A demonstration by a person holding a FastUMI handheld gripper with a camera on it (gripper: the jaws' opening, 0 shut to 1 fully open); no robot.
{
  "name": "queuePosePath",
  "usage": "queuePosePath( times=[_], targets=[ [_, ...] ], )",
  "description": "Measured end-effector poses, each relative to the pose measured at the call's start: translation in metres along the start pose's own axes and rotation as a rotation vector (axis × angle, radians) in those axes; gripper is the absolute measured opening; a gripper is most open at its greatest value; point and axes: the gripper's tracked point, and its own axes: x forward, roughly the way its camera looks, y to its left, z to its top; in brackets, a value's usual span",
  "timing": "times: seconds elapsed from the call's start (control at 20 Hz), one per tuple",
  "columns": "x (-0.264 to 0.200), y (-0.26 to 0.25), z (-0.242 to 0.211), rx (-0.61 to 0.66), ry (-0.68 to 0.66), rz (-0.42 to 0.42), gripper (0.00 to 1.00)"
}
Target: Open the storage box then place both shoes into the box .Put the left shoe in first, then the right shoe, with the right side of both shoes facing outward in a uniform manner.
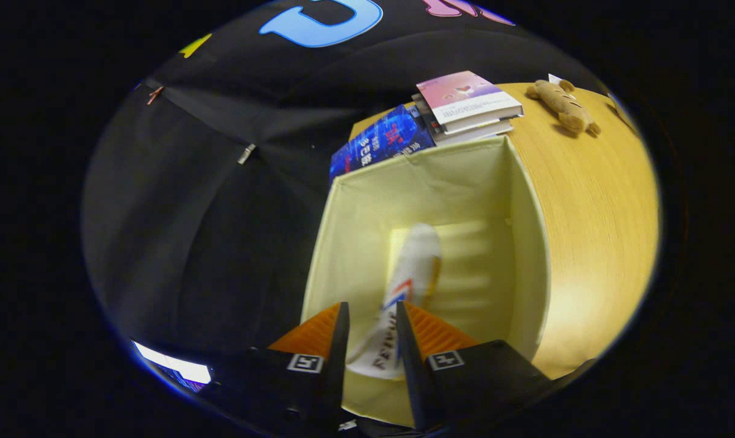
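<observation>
I look down into an open pale-yellow storage box (525, 243) that stands on a wooden table. A white shoe (413, 267) with red, blue and orange marks hangs toe-down inside the box, its heel end between my fingers. My gripper (370, 328) is shut on the shoe's heel part, both fingers pressing its sides. The shoe's toe points toward the box floor, close to the far wall. Whether the shoe touches the floor I cannot tell. The image is slightly blurred.
Beyond the box, a blue book (379, 143) and a stack of books (468, 103) lie on the wooden table (592, 207). A brown plush toy (562, 106) lies at the table's far side. Black cloth wall (209, 201) stands left of the box.
</observation>
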Motion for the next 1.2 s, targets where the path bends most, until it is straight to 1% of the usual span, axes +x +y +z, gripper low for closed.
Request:
queuePosePath(
  times=[0.1, 0.2, 0.3, 0.4, 0.65, 0.85, 1.2],
  targets=[
    [-0.011, -0.005, 0.005, -0.05, -0.032, 0.003, 0.92],
    [-0.027, -0.02, 0.007, -0.105, -0.039, -0.018, 0.97],
    [-0.048, -0.034, 0.012, -0.153, -0.06, -0.029, 0.99],
    [-0.073, -0.048, 0.02, -0.199, -0.096, -0.033, 0.99],
    [-0.14, -0.11, 0.048, -0.311, -0.187, -0.11, 0.99],
    [-0.192, -0.188, 0.064, -0.359, -0.224, -0.221, 0.99],
    [-0.273, -0.33, 0.072, -0.319, -0.224, -0.392, 0.99]
  ],
)
